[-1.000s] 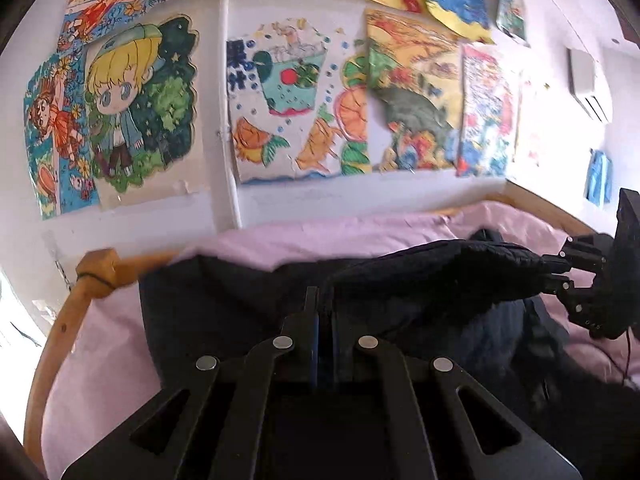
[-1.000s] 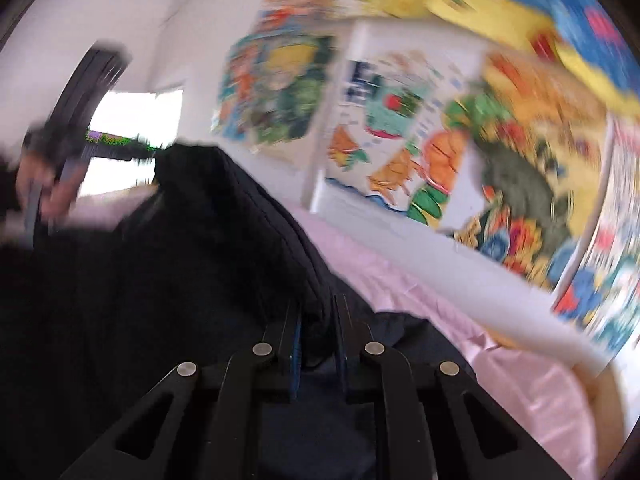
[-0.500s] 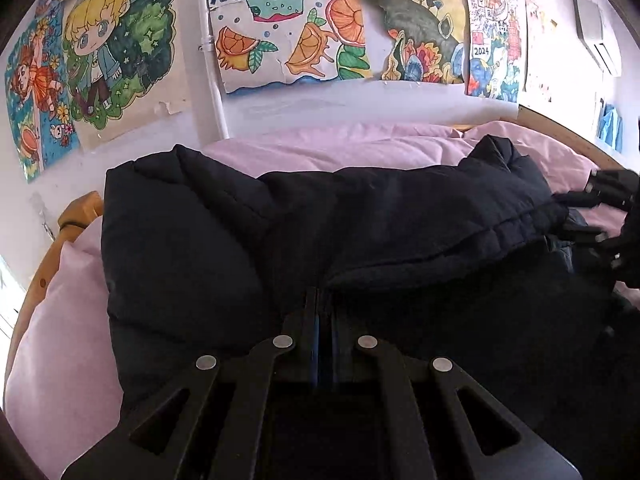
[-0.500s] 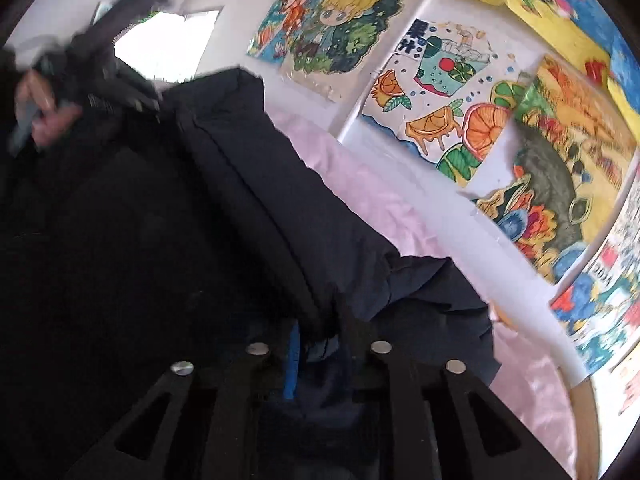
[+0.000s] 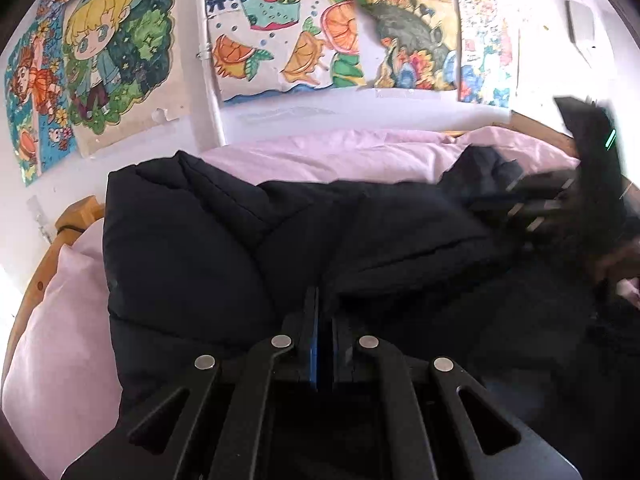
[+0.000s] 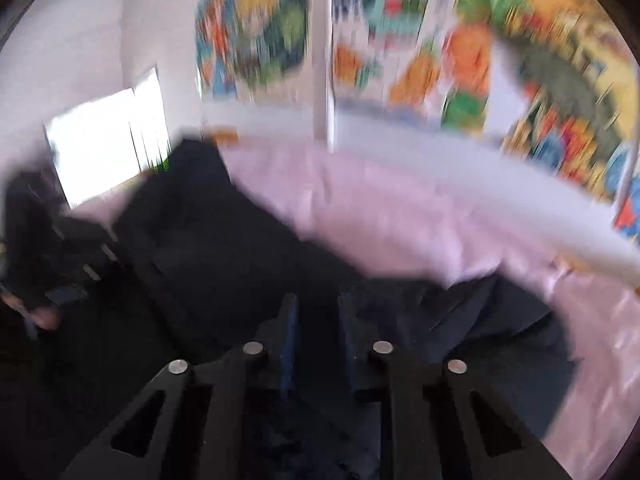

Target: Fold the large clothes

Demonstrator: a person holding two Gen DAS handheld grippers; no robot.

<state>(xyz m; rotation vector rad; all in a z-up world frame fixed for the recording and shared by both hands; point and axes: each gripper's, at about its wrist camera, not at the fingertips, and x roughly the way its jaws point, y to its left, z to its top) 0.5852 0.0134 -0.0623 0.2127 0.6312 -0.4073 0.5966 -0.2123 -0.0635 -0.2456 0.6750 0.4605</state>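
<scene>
A dark navy padded jacket lies spread over a pink bedsheet, filling the centre and lower half of the left wrist view, with a wooden bed rail curving down the left edge and children's paintings across the wall above. The left gripper, at bottom centre, has its fingers pressed nearly together; whether a thin fold of jacket is caught between them cannot be told. The right gripper, in a heavily blurred right wrist view, holds its fingers somewhat apart over the dark cloth with nothing clearly between them; it also shows as a blurred black shape at the right edge of the left wrist view.

By its puffy quilted panels, the jacket looks soft, bulky and springy, fairly light for its size, and its smooth shell seems likely to slip. A firm pinch on a stitched hem or seam edge would probably hold better than a grab at the padded middle, and folds may spring back unless pressed flat.
</scene>
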